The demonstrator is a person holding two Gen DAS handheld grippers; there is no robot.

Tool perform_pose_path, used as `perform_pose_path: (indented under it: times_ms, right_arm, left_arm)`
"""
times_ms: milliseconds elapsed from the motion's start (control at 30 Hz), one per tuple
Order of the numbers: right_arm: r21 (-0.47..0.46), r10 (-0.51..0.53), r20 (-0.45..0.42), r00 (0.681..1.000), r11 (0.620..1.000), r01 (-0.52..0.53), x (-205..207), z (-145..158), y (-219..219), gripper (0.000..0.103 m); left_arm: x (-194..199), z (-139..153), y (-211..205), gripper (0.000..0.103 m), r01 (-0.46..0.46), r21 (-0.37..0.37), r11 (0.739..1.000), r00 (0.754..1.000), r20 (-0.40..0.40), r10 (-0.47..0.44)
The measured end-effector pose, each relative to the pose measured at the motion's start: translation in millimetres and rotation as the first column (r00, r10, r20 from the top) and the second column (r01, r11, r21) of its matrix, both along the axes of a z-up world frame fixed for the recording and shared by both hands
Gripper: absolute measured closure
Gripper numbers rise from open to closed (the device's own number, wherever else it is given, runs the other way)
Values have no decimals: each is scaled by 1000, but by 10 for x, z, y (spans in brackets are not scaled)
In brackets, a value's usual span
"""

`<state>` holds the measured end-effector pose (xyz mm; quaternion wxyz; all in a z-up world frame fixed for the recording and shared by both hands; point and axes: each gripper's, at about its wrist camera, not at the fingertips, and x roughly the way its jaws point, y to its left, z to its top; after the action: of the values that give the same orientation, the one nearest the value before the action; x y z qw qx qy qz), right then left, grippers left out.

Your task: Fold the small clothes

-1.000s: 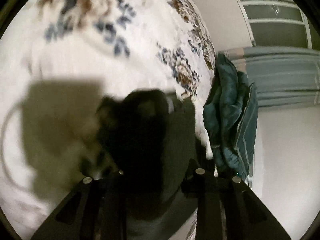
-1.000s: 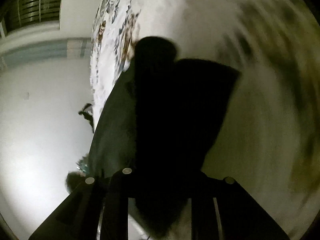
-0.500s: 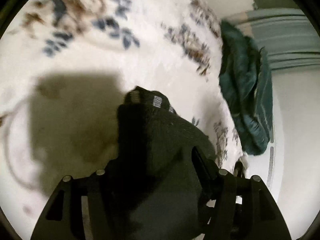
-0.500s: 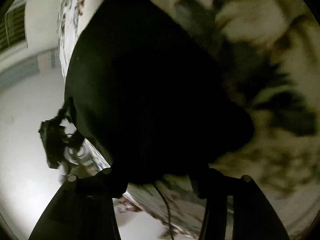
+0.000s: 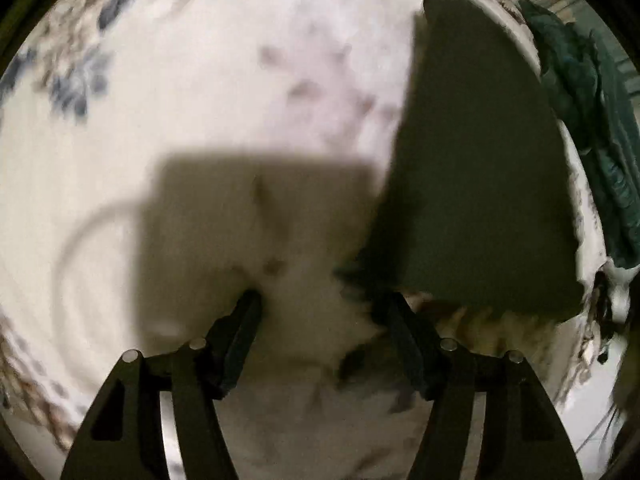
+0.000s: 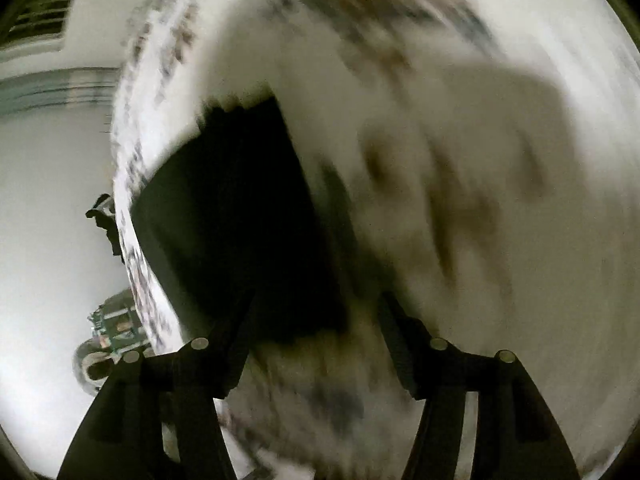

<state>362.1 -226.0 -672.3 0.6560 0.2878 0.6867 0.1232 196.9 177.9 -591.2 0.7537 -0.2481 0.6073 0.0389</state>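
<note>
Black left gripper [image 5: 320,312], black right gripper [image 6: 316,312]: two flat fingers [image 5: 240,336] each, round silver screws [image 5: 448,345] near the bottom.

The left hand-held gripper [image 5: 320,312] hangs wide open over the floral bed [image 5: 200,92], the dark garment [image 5: 476,184] lying flat at two o'clock.

dark garment [image 5: 476,168]: cloth, matt, flat and smooth-looking; weave lost to blur.
bed cover [image 5: 208,92]: white cloth, soft matt, printed blue-brown flowers.
teal garment [image 5: 592,128]: cloth, crumpled, ribbed, dull.
left gripper [image 5: 320,332]: fingers black plastic, matt; shiny metal screw heads.
right gripper [image 6: 316,336]: same black matt plastic, metal screw heads.
floor [image 6: 44,200]: pale, smooth, slight sheen.
</note>
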Motion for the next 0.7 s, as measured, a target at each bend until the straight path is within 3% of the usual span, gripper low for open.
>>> perform_pose_path:
  times_ms: [33, 100, 233, 267, 300, 333, 400, 567, 633, 700]
  right_arm:
    - [-10, 14, 29, 999, 1000, -14, 278, -13, 34, 40]
    - [-16, 56, 60, 997, 998, -55, 684, -129, 157, 40]
    - [3, 119, 66, 991, 993, -120, 1343, -311, 668, 40]
    - [-4, 139, 71, 988, 990, -139, 1422, -316, 758, 50]
    - [-12, 151, 93, 984, 988, -151, 1500, -280, 879, 90]
    - [-49, 163, 122, 979, 986, -158, 1551, -225, 975, 98]
    - [-100, 166, 162, 973, 983, -151, 1549, -78, 996, 98]
    - [-188, 105, 290, 951, 981, -51, 1588, 472, 749, 99]
    - [-195, 99, 245, 965, 979, -51, 1731, 384, 711, 99]
    - [-169, 125, 112, 986, 980, -105, 1800, 140, 659, 98]
  left_arm:
    - [-28, 8, -25, 21, -4, -1, 1000, 998, 56, 4]
    - [36, -22, -62, 0, -23, -66, 998, 996, 85, 28]
    - [195, -69, -268, 0, -30, 70, 997, 1000, 11, 29]
    - [237, -86, -349, 0, -18, 119, 993, 1000, -11, 19]
    - [265, -102, -413, 0, -3, 157, 988, 1000, -30, 8]
    - [307, -118, -489, 0, 26, 202, 979, 998, -60, -14]
    - [363, -117, -555, 0, 56, 225, 973, 995, -91, -36]
    - [330, 52, -388, 0, -37, 140, 989, 997, -63, 47]
    - [282, 145, -324, 0, -65, 134, 989, 996, -56, 73]
    - [212, 232, -266, 0, -75, 151, 986, 995, -60, 85]
